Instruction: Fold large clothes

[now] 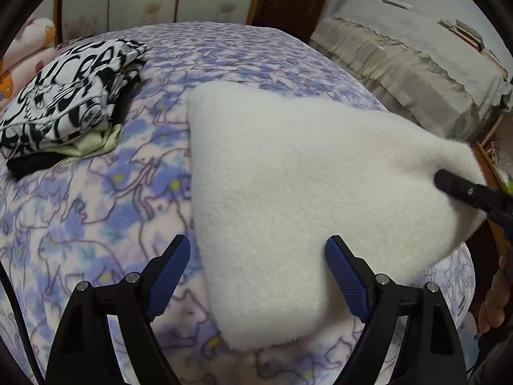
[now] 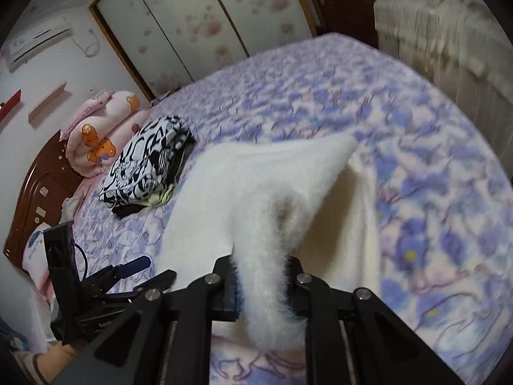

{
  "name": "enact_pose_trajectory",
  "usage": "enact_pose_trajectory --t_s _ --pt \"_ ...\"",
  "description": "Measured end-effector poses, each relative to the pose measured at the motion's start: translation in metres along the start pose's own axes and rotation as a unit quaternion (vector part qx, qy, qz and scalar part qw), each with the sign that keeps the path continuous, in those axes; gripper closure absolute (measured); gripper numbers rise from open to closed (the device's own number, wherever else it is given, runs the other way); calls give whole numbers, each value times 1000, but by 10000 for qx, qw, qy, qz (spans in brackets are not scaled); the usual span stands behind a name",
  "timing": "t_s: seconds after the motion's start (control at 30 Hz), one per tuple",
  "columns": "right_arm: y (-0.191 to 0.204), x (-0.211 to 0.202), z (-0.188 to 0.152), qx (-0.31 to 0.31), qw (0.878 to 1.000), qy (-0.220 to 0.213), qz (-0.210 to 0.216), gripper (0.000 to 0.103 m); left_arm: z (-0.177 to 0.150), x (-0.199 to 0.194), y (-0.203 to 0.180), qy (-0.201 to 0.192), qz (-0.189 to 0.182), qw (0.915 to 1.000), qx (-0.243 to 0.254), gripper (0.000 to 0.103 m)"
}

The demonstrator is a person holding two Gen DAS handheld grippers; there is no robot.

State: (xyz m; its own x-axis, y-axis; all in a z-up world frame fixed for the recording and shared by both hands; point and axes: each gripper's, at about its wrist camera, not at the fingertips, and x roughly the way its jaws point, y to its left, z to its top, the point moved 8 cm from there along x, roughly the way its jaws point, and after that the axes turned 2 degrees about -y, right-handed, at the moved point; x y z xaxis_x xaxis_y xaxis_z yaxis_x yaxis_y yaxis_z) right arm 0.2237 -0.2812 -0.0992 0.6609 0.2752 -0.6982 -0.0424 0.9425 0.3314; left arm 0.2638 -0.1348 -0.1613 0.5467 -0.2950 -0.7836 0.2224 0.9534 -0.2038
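Bed: a wide bed under a lilac-and-blue floral fleece blanket (image 1: 96,211) carried everything in the scene; it gave a soft, yielding support.

Garment: the thick white fleece garment (image 1: 288,192) lay already doubled on the near half of the bed, one corner lifted clear of the blanket towards the right. It appeared bulky but light, limp rather than stiff, with a long pile that would compress under the pads; probably not slippery, and in no way fragile.

Finished pile: a stack of folded clothes topped by a black-and-white printed piece (image 1: 64,96) sat on the far left of the bed, well apart from the fleece.

Right tongs: the right tongs (image 2: 263,288) were nearly closed, pinching a gathered fluffy edge of the fleece between the pads; the cloth rose from the bed to that grip.

Left tongs: the left tongs (image 1: 256,276) stood wide and held nothing; the near edge of the fleece lay between the two blue pads, none of them pressing on it.

Where to take hold: judged best at a corner or along a folded edge, gripping all layers at once, since a single layer of so soft a cloth would likely sag and pull the fold askew.
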Motion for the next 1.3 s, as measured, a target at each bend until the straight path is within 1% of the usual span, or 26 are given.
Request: enact_pose_trajectory --t_s 0.03,0.07,0.1,0.13,0.17,0.23,0.3,0.33,0.4,0.47,0.57,0.6,0.67,0.7,0.77,0.8,0.83,0.87,0.93,0.97,1.0,1.03,1.07,1.1,1.17,1.3 --pt "-10 5 -6 40 9999 82 -99 89 -2 5 -5 61 10 10000 73 18" --pt "-29 18 -19 177 9992 284 -228 89 -7 14 -10 184 19 9997 159 18" --pt "-43 32 -34 342 9977 533 -233 89 -13 23 -13 316 48 9993 218 18" --pt "-59 53 -58 583 9937 958 -86 88 -20 30 -14 414 97 9988 256 18" --pt "-67 61 -70 787 9908 1099 56 87 -28 40 -14 551 171 9979 297 18" --pt "-76 56 -79 1291 9851 1075 359 85 -37 44 -14 616 123 9978 226 17" --pt "-76 46 -76 1436 9827 1112 376 79 -35 37 -12 598 97 9980 185 17" --pt "-75 36 -72 1365 9843 1077 292 78 -32 33 -11 594 110 9980 198 17" --pt "-71 24 -66 1125 9889 970 81 70 -27 24 -8 544 167 9981 221 17" --pt "-65 11 -58 732 9938 800 -261 67 -18 11 -3 400 191 9988 228 17" --pt "-57 -1 -40 132 9968 391 -679 67 4 0 2 101 177 9997 158 17" --pt "-52 -5 -30 -129 9971 140 -742 67 13 -2 1 -21 112 9999 115 17" --pt "-40 0 -14 -471 9953 -19 -846 67 29 1 -1 -142 -3 9999 54 19" --pt "-32 7 -6 -570 9946 -11 -868 67 37 5 -5 -173 -59 9998 35 22" --pt "-15 30 5 -680 9951 82 -713 67 50 20 -13 -152 -241 9995 100 37" --pt "-10 42 8 -675 9954 140 -663 67 53 29 -16 -73 -236 9996 152 40" --pt "-8 59 10 -669 9953 270 -639 67 56 39 -18 -31 -87 9997 246 41" --pt "-9 71 10 -666 9950 398 -636 67 59 44 -19 -110 88 9992 376 41" --pt "-17 87 7 -665 9937 533 -725 67 62 53 -21 -166 458 9964 699 41" --pt "-28 93 8 -708 9921 555 -875 71 62 59 -17 -160 648 9943 833 38" --pt "-40 95 11 -693 9907 519 -1051 74 61 63 -12 -97 655 9942 842 35" --pt "-53 94 13 -608 9892 451 -1251 76 60 66 -8 -47 544 9957 752 32" --pt "-69 91 15 -460 9896 426 -1295 95 60 67 -2 1 381 9977 559 29" --pt "-80 89 14 -273 9916 453 -1178 103 59 69 4 86 192 9993 319 29" --pt "-90 87 13 -3 9950 510 -862 103 57 72 11 177 -14 9998 36 25" --pt "-82 80 13 -226 9921 533 -1115 103 53 74 13 153 20 9999 -76 23"
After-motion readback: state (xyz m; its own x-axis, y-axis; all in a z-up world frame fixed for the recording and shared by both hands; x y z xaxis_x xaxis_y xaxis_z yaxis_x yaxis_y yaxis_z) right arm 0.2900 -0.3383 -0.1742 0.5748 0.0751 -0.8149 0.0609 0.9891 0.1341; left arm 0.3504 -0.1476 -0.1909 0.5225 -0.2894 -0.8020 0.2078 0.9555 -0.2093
